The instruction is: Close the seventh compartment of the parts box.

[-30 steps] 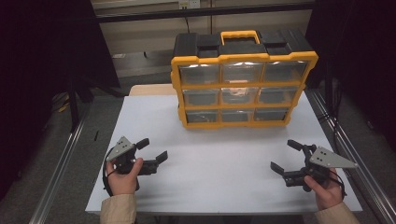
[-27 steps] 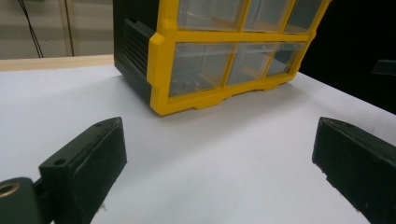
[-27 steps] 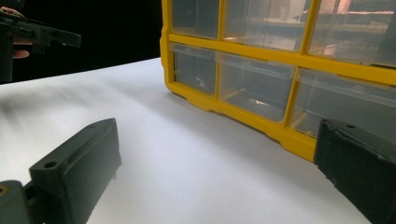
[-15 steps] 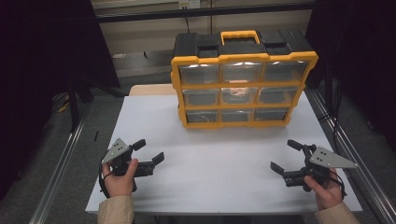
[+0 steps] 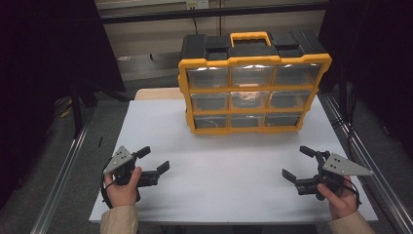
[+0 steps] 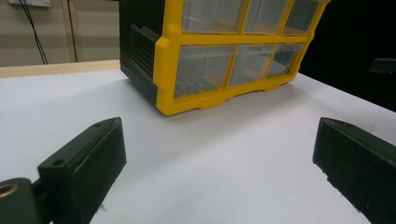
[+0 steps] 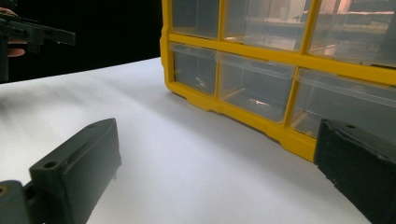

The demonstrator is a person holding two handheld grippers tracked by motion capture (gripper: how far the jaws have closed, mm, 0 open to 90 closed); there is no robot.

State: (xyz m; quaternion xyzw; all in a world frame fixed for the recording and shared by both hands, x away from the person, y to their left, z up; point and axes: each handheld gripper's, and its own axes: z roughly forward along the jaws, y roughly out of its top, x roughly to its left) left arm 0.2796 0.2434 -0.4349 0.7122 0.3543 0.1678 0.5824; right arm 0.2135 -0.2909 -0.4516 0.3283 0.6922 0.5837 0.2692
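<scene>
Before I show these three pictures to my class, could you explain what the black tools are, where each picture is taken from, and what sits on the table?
A person holds a hand tool in each hand: the left gripper and the right gripper. Each has two black fingers, spread open and holding nothing. One picture comes from a fixed camera above, looking down on the white table. The other two come from cameras riding on each gripper, looking out along its fingers. At the table's far side stands a yellow and black organizer with nine clear drawers and a carry handle on top.

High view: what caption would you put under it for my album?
Two open grippers, left and right, wait before a yellow drawer box.
</scene>
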